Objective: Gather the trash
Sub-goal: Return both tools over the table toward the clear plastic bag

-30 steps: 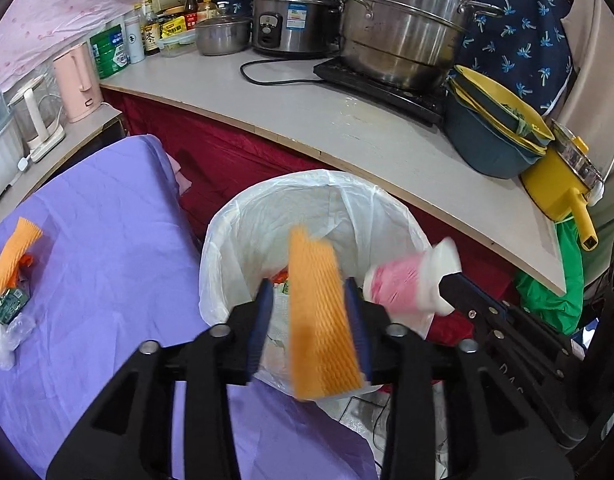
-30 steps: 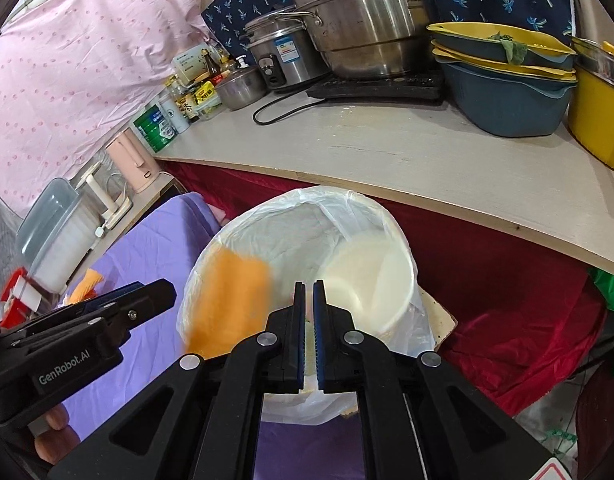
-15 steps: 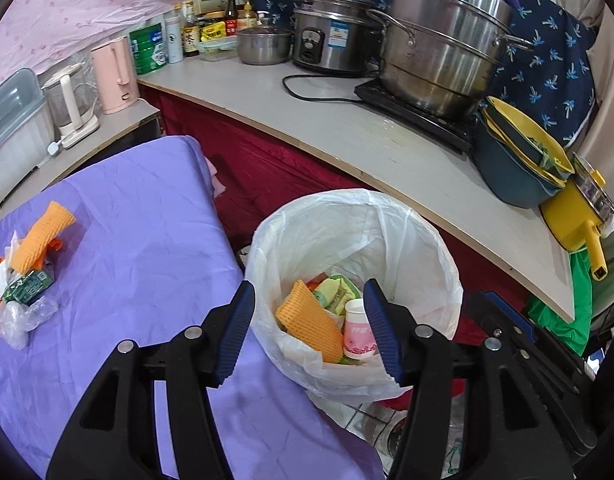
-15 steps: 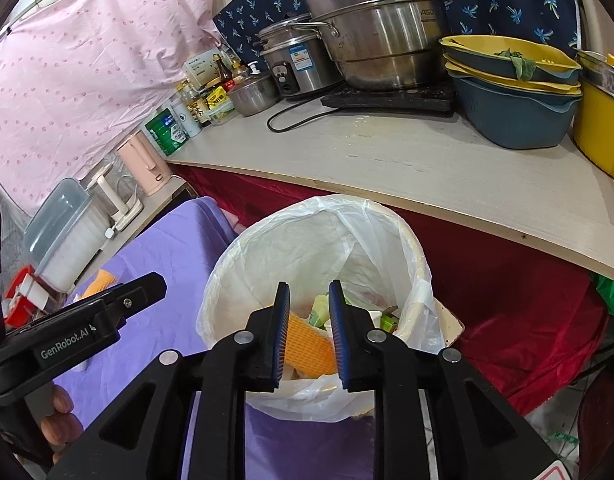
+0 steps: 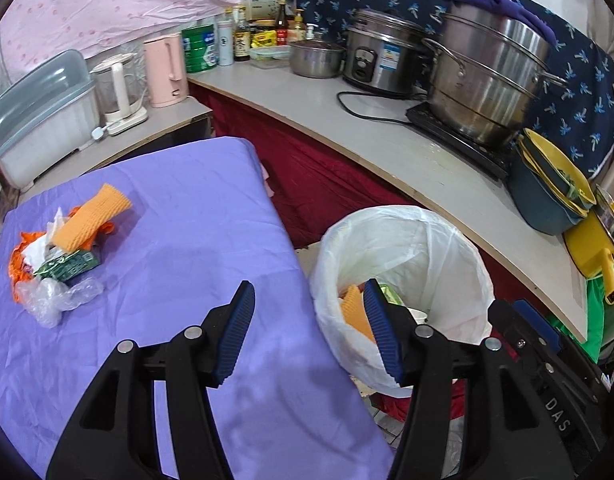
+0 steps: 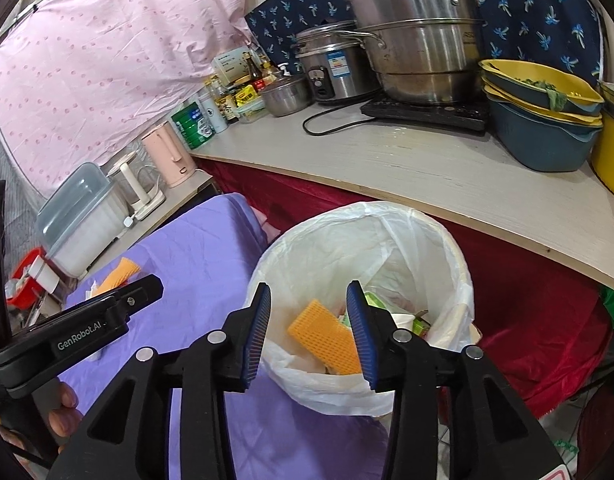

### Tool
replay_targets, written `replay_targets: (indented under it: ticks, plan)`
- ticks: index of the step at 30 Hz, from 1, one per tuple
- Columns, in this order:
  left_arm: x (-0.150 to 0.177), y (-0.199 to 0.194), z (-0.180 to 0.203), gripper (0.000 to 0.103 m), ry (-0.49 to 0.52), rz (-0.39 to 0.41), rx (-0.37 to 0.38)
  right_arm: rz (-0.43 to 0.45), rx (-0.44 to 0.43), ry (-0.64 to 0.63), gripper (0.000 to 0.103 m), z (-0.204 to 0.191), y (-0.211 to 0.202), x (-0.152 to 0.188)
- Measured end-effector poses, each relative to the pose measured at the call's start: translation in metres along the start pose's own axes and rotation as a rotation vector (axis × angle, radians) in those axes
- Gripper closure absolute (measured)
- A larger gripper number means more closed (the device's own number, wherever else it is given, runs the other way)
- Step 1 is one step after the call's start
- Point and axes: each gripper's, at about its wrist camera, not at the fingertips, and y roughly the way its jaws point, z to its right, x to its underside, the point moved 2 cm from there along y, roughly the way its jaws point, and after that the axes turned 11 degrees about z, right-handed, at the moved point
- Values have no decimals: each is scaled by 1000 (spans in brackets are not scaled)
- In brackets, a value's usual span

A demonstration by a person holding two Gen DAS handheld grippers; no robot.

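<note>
Grippers first: the left gripper is spread wide and empty, hovering over the edge of the purple-covered tabletop; the right gripper is also spread and empty, poised above the lined trash bin, where an orange foam sleeve already lies among other scraps. Farther out on the tabletop, toward its left side, sits the remaining trash pile: another orange foam net sleeve, a green carton, crumpled clear plastic and orange and white scraps. All of it looks light, soft and crushable, so a gentle pinch should do. The sleeve on the pile lies with its long axis running diagonally, its far end pointing up and right; pinching across its middle seems easiest. Beyond, cookware crowds the kitchen counter.
</note>
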Motion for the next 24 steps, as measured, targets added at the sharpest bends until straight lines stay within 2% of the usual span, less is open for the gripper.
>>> replay_targets:
  ticks: [10, 11, 24]
  plan:
    - [7, -17, -72, 46, -80, 17, -92, -26, -66, -76, 63, -63, 7, 12]
    - [8, -19, -82, 43, -92, 18, -105, -31, -73, -85, 63, -70, 9, 15]
    - [32, -48, -202, 43, -224, 27, -270, -120, -182, -195, 63, -174, 39, 53]
